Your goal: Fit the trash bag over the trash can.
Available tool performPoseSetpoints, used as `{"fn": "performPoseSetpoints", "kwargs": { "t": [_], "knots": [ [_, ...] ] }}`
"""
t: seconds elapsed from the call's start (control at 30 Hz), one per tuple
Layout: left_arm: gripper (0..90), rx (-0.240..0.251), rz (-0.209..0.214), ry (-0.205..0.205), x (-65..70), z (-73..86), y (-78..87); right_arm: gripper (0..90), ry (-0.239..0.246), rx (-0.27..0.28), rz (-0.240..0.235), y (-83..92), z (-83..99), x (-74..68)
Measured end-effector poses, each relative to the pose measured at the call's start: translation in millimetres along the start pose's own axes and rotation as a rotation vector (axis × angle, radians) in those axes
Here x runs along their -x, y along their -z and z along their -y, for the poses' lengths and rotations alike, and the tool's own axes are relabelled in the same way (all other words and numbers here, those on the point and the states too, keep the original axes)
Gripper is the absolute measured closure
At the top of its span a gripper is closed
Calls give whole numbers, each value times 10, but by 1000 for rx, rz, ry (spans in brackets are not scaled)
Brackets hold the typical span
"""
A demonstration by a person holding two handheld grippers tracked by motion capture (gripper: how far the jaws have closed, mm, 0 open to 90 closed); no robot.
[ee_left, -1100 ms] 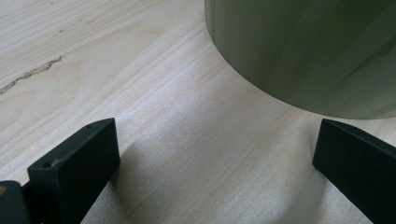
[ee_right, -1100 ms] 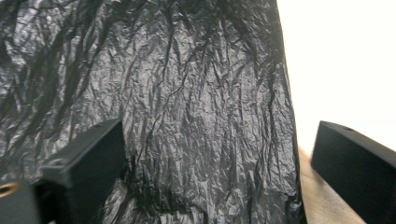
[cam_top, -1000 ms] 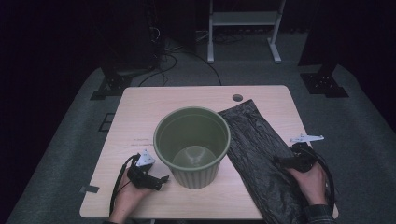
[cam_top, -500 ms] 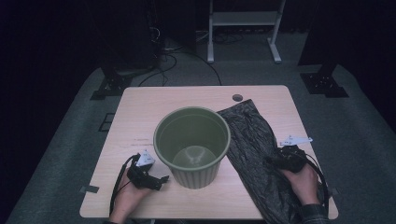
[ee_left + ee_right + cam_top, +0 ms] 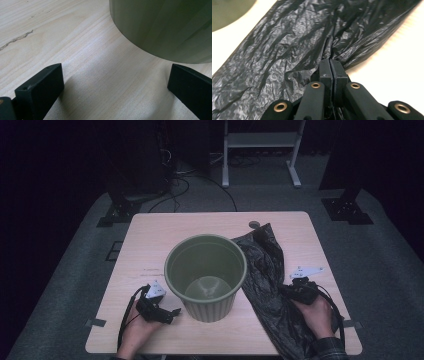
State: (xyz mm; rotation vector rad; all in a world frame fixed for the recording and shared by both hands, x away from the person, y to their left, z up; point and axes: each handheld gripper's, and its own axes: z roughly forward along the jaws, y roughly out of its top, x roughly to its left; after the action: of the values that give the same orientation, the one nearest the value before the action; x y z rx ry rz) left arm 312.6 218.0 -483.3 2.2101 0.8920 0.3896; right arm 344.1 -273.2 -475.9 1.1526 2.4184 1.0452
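Two grippers, one green bin, one black bin bag on the table.
Right gripper has just closed, pinching a bag fold beside the bin; left gripper stands open near the bin's base. Risk: thin film tears or slips when lifted.

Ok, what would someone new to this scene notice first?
Probably the green ribbed bin standing upright and empty mid-table. Right beside it, a crinkled black plastic bag sprawls toward the near edge, and the right gripper has pinched a fold of it, jaws shut. The left gripper rests open by the bin's base.
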Motion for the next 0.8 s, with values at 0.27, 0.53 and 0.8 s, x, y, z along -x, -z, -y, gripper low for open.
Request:
{"fn": "performPoseSetpoints", "kwargs": {
  "t": [0.27, 0.53, 0.8],
  "knots": [
    [0, 0, 0, 0, 0, 0, 0, 889, 44, -30, -46, -35, -56, -144],
    [0, 0, 0, 0, 0, 0, 0, 370, -24, -23, -66, -70, -98, -148],
    [0, 0, 0, 0, 0, 0, 0, 98, -33, 14, -24, -164, -251, -320]
  ]
}}
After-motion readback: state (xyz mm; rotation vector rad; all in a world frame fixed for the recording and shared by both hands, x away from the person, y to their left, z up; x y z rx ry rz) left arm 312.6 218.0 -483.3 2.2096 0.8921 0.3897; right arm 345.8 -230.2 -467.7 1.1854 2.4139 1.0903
